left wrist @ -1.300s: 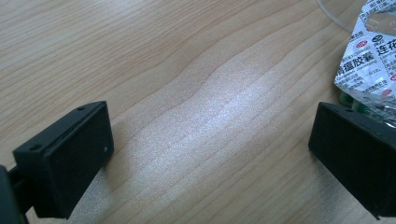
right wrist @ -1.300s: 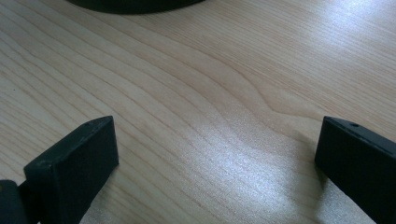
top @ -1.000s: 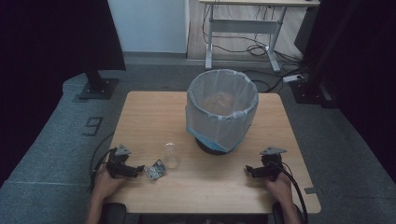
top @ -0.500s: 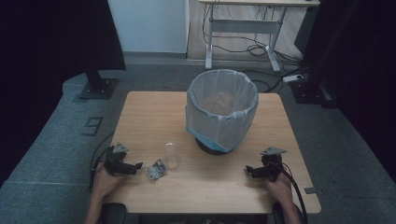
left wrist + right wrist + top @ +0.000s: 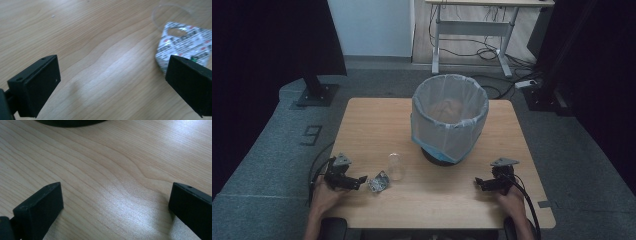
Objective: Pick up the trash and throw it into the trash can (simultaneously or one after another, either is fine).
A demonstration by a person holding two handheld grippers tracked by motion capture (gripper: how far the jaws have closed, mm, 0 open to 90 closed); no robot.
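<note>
On the wooden worktop [image 5: 362, 120], a crumpled wrapper [image 5: 378, 182] lies near-left, just beside the left gripper [image 5: 361, 179], jaws spread. Centre it between them before closing. Right gripper [image 5: 478, 183] spread, empty.

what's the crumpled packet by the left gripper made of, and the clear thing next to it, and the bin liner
Crumpled packet: looks like shiny silvery foil or metallised film, printed with small text, creased and glinting.
Clear thing: seemingly thin transparent plastic, perhaps a cup; the wood grain shows through it.
Bin liner: thin pale plastic film, translucent, folded over the rim with wrinkles.
</note>
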